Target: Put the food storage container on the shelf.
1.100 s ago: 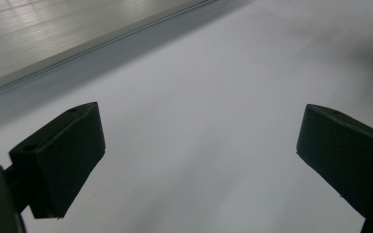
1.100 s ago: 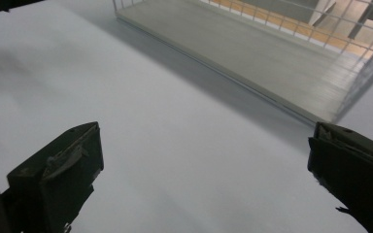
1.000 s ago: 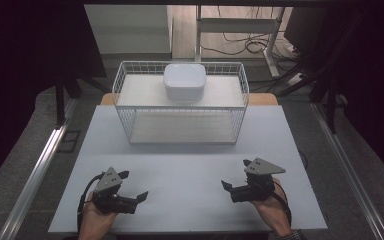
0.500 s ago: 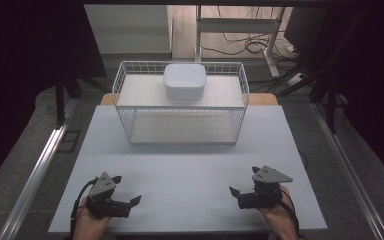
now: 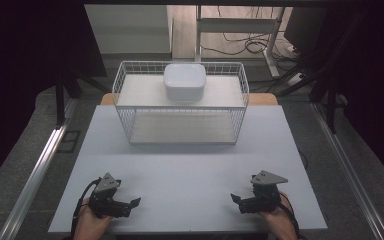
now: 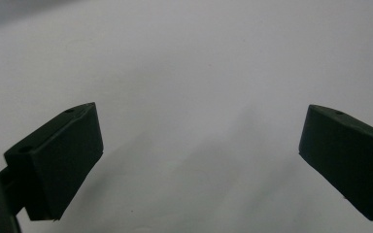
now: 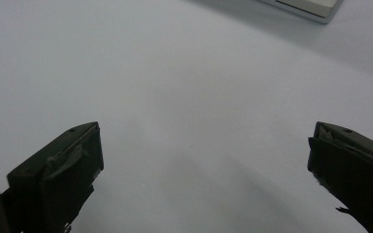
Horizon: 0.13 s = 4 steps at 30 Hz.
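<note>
My left gripper [image 5: 134,204] rests low over the near left of the white table [image 5: 190,165], open, pointing right. In the left gripper view its jaws [image 6: 199,145] stand wide apart over bare table. My right gripper [image 5: 236,202] is at the near right, open, pointing left toward the other. The right gripper view also has its jaws [image 7: 204,160] wide apart with nothing between them. A hand holds each gripper at the table's front edge.
A white wire rack [image 5: 180,125] stands at the back middle of the table, with a white square bowl [image 5: 184,81] on its upper level. A pale edge [image 7: 311,7] crosses the top right of the right gripper view. Metal rails run beside the table.
Both grippers have drawn back toward the near edge of the table and slightly outward. Their jaws stay open.
</note>
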Tool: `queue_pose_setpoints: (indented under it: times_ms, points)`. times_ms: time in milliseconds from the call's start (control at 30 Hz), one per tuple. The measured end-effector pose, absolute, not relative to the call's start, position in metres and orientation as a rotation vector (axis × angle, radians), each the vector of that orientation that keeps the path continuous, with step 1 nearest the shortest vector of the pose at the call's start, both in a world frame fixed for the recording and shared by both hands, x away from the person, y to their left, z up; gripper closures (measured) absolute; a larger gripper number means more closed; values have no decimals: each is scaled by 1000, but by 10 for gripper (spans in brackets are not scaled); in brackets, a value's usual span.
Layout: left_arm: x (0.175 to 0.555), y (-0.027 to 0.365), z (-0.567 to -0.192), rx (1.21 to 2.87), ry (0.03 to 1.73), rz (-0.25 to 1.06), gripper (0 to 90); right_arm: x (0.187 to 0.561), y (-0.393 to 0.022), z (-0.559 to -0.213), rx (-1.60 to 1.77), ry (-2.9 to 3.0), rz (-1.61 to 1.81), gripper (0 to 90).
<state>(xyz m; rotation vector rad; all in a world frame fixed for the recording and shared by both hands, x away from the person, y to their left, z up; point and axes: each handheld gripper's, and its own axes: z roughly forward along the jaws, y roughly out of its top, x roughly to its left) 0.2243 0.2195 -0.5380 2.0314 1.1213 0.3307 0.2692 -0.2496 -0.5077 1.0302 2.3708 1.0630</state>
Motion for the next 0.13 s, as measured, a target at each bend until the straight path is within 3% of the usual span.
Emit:
queue_pose_setpoints:
  times_ms: [133]
  points:
    - [224, 219, -538, 2029, 1119, 335, 17, 269, -249, -508, 1028, 2368, 1061, 0]
